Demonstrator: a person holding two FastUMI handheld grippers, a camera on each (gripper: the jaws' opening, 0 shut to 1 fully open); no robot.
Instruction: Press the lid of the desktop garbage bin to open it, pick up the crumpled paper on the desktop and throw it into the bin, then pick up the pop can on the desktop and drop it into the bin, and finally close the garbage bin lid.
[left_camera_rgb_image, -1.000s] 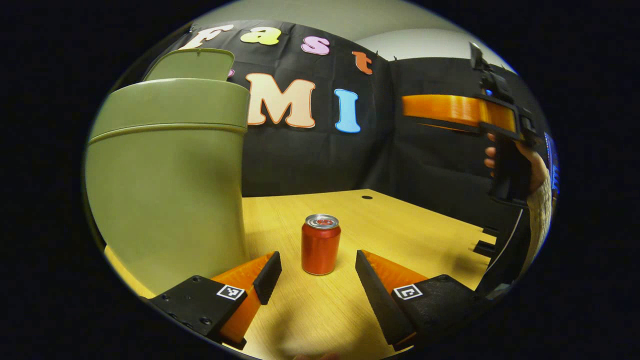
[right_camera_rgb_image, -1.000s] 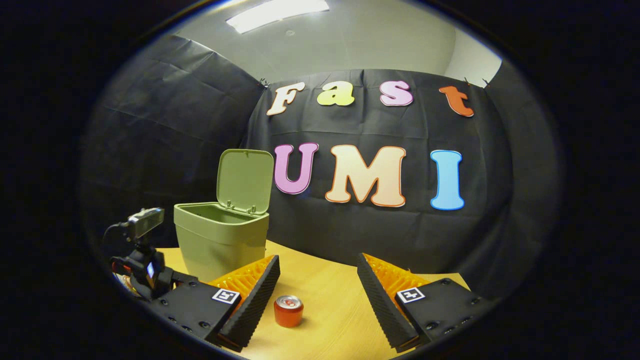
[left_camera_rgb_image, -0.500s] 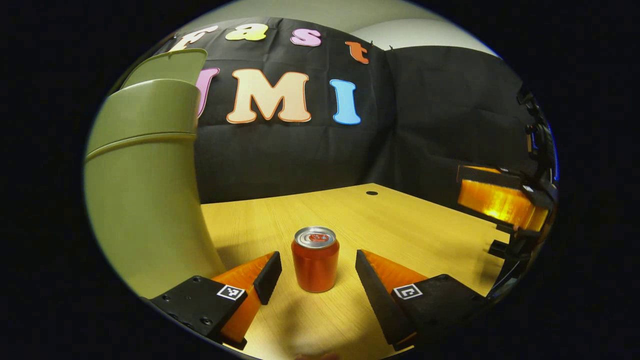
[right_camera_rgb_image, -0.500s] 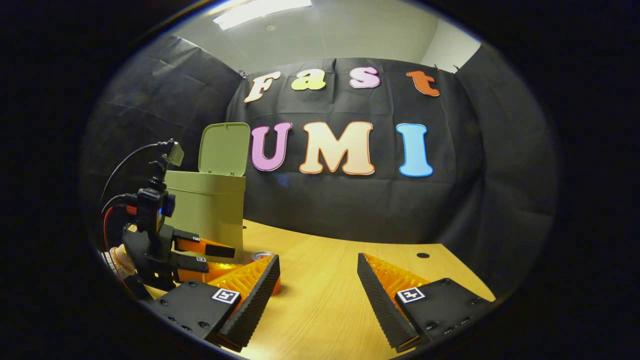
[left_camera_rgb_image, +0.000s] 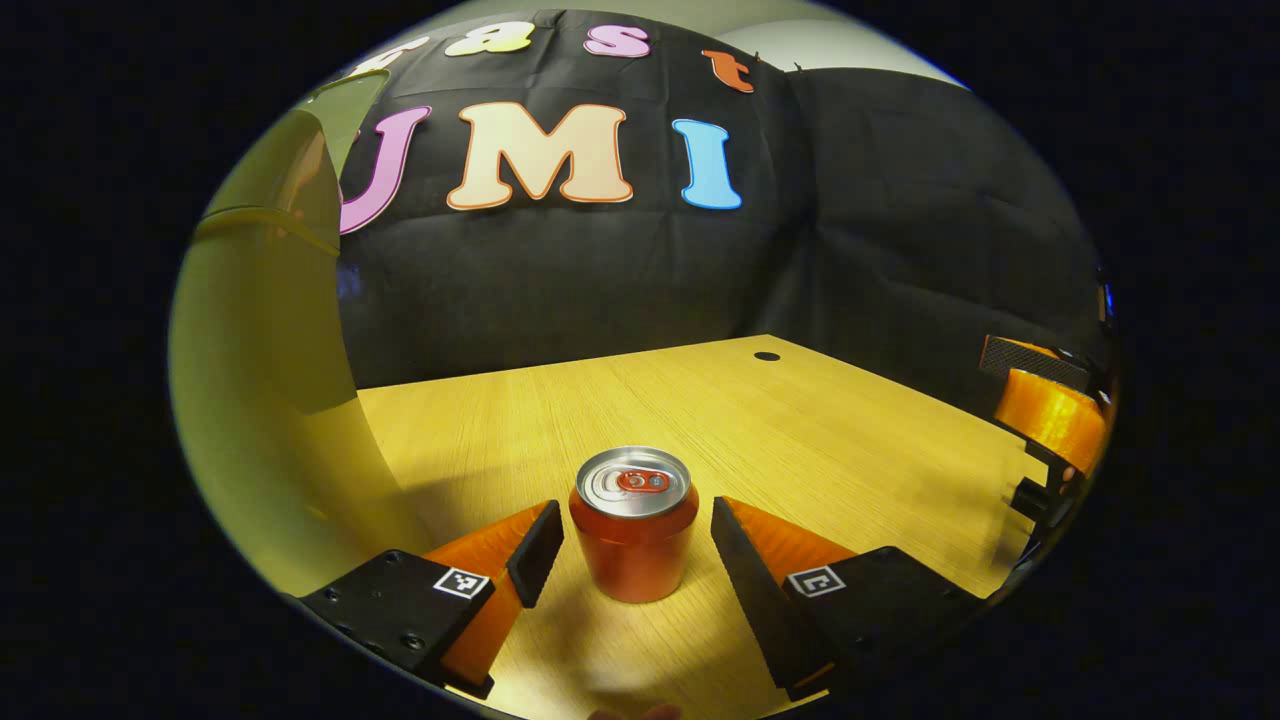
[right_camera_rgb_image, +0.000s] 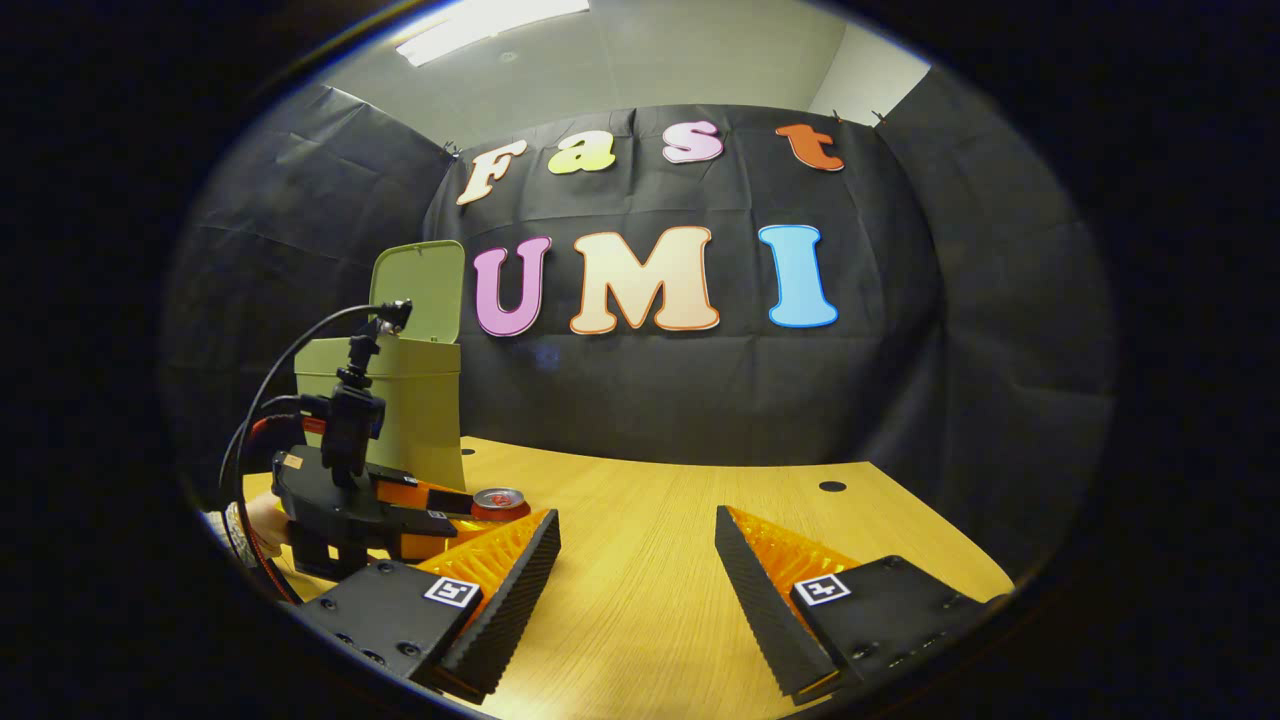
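Between the spread fingers of the left gripper (left_camera_rgb_image: 634, 545) stands the pop can (left_camera_rgb_image: 634, 534), upright on the wooden table (left_camera_rgb_image: 800, 420), its silver top facing up. Both fingers sit a small gap away from its sides, so the jaws are open and grip nothing. Just to the left of that gripper rises the green garbage bin (left_camera_rgb_image: 255, 400), close and tall, with its lid (right_camera_rgb_image: 420, 278) tipped up and open behind it. Off at the right edge of the left gripper view, part of the right gripper (left_camera_rgb_image: 1050, 410) shows low over the table. From the right gripper view, its own jaws (right_camera_rgb_image: 637, 585) are wide apart over bare wood, holding nothing, well apart from the can. Farther back, a small dark hole (right_camera_rgb_image: 832, 487) marks the tabletop.
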